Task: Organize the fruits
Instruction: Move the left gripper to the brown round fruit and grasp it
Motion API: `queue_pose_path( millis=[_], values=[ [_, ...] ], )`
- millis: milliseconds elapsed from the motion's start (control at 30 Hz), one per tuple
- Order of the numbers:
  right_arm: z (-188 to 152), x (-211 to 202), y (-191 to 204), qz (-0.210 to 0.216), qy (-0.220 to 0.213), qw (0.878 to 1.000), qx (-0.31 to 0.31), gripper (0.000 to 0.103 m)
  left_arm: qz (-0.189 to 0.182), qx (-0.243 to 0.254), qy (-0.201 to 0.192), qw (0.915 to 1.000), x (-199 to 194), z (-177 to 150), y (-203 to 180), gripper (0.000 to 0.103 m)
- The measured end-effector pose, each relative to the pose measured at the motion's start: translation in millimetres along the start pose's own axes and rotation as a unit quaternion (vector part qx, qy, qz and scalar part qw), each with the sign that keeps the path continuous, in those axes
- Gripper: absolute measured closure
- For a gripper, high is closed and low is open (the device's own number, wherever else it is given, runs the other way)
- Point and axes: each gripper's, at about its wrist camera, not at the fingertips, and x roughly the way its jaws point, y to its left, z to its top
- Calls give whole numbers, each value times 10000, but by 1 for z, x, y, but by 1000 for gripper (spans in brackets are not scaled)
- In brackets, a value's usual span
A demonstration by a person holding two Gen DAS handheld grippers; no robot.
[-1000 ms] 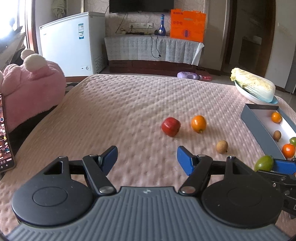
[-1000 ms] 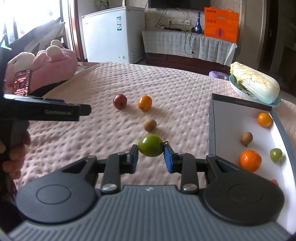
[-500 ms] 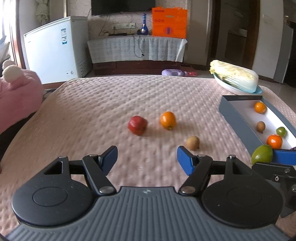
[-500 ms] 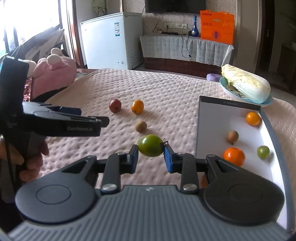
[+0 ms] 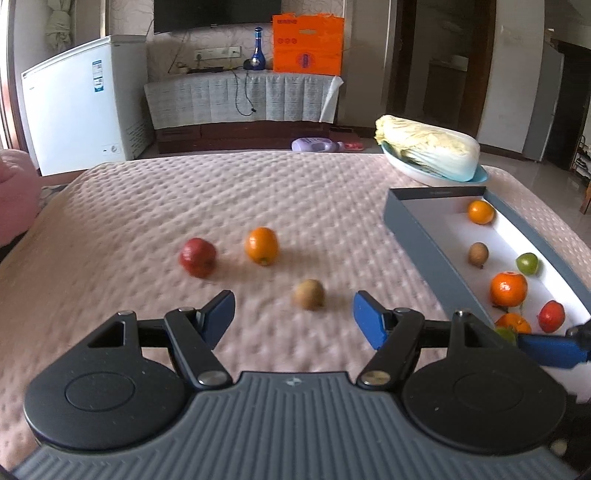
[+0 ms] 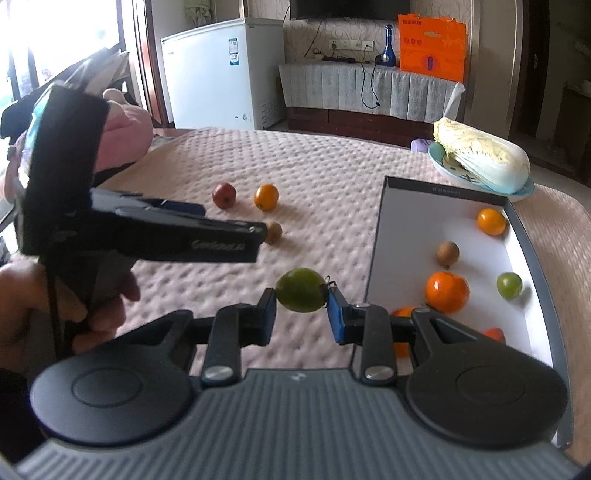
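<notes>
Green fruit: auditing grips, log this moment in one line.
right claw: shut on green fruit | left claw: open, empty | box: beside fruit

I see a bed under a pink quilted cover (image 5: 155,206) filling most of both views. Directly on it, near the middle of the left wrist frame, lie a red fruit (image 5: 198,257), an orange (image 5: 262,245) and a small brown fruit (image 5: 309,294), possibly a kiwi. At right sits a grey tray (image 5: 417,236); upper right, a plate (image 5: 424,176).

Home living room: wall TV (image 5: 217,14), chest freezer (image 5: 79,107), quilted bed (image 5: 184,195).
</notes>
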Motion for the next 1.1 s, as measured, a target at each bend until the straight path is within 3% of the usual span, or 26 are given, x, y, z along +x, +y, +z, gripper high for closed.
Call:
queue_pose_path(
  millis=[633,767,1000,1100],
  values=[
    [-2,-16,-6,170,-100,9998,60,70,164,-98,254,9995,42,3,-16,29],
    [-2,-16,-5,193,-97,9998,50,70,139,-107,303,9994,47,2,-18,40],
    [-2,-16,-5,198,-102,9997,61,70,180,-123,340,9992,53,0,-20,42],
    [-3,-15,-5,202,-77,9997,67,70,195,-128,321,9992,53,0,-20,49]
  ],
)
